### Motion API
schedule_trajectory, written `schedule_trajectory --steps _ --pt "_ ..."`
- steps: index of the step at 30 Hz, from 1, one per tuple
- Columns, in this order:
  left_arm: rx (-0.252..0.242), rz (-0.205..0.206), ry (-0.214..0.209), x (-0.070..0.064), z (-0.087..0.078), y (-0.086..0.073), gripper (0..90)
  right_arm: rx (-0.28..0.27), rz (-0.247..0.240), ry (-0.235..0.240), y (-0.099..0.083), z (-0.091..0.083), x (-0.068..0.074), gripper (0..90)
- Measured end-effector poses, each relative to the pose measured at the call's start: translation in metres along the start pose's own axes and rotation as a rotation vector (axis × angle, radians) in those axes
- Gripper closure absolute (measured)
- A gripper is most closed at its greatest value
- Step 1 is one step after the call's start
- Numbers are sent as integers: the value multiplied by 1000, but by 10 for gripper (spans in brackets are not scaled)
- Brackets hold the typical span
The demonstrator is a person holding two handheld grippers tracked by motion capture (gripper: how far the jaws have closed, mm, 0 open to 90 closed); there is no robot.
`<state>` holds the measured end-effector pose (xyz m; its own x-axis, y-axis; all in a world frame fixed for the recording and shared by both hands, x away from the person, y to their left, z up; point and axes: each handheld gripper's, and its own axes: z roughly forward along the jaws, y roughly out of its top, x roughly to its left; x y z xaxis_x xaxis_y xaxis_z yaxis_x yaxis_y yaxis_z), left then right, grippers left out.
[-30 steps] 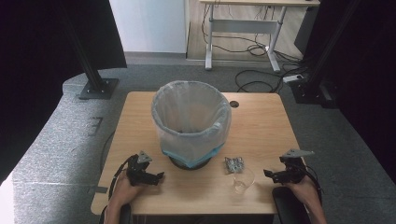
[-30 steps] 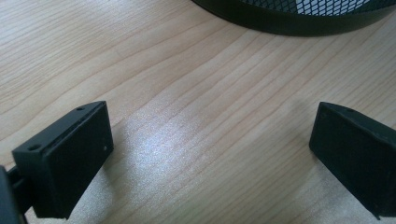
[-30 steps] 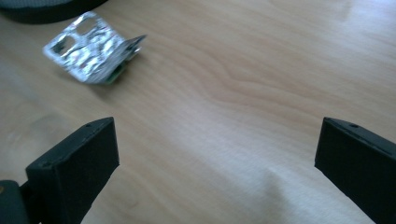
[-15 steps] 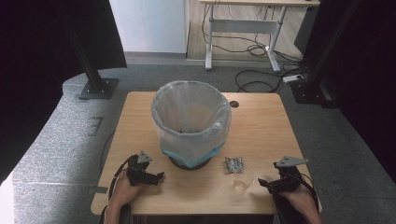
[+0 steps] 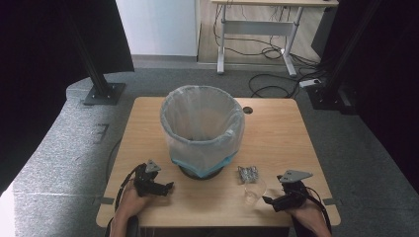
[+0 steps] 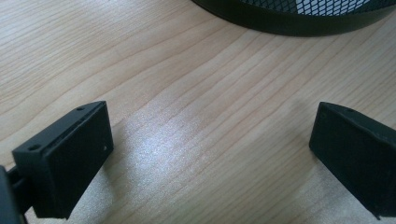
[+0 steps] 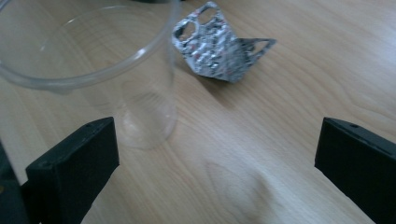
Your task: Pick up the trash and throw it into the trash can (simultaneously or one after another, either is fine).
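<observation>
A clear plastic cup [image 5: 254,190] stands upright on the wooden table [image 5: 276,133], with a crumpled silver blister pack [image 5: 248,173] just behind it. My right gripper [image 5: 269,200] is open, low over the table, a little to the right of the cup. In the right gripper view the cup [image 7: 93,70] stands just beyond the left jaw and the blister pack [image 7: 215,46] lies farther ahead; the right gripper [image 7: 217,172] holds nothing. My left gripper [image 5: 165,187] is open at the front left. In the left gripper view the left gripper [image 6: 210,158] spans bare wood.
A black mesh waste bin [image 5: 202,128] lined with a translucent bag stands mid-table, its base [image 6: 299,18] just ahead of the left gripper. A round cable hole [image 5: 247,110] lies behind the bin. A desk and cables stand beyond the table.
My right gripper has moved left and toward the front edge, closing in on the cup. The left gripper has stayed put.
</observation>
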<state>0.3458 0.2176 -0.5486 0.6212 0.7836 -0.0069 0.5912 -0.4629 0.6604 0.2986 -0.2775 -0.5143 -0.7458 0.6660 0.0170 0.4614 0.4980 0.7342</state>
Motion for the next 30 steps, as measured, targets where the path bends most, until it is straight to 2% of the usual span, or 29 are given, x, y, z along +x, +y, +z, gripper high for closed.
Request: schedule_trajectory --steps 4,6,14,20,24,28,30 --pt "0 0 0 0 0 0 0 -3 -8 25 0 4 6 0" --pt "0 0 0 0 0 0 0 -10 -17 54 1 8 10 0" --pt "0 1 -1 0 0 0 0 -24 -46 102 6 18 21 0" --pt "0 2 -1 0 0 0 0 -14 -68 99 8 30 27 0" --pt "0 2 -1 0 0 0 0 -24 -59 119 9 38 29 6" --pt "0 2 -1 0 0 0 0 -24 -61 123 8 44 31 37" --pt "0 2 -1 0 0 0 0 -9 -69 117 8 49 32 91"
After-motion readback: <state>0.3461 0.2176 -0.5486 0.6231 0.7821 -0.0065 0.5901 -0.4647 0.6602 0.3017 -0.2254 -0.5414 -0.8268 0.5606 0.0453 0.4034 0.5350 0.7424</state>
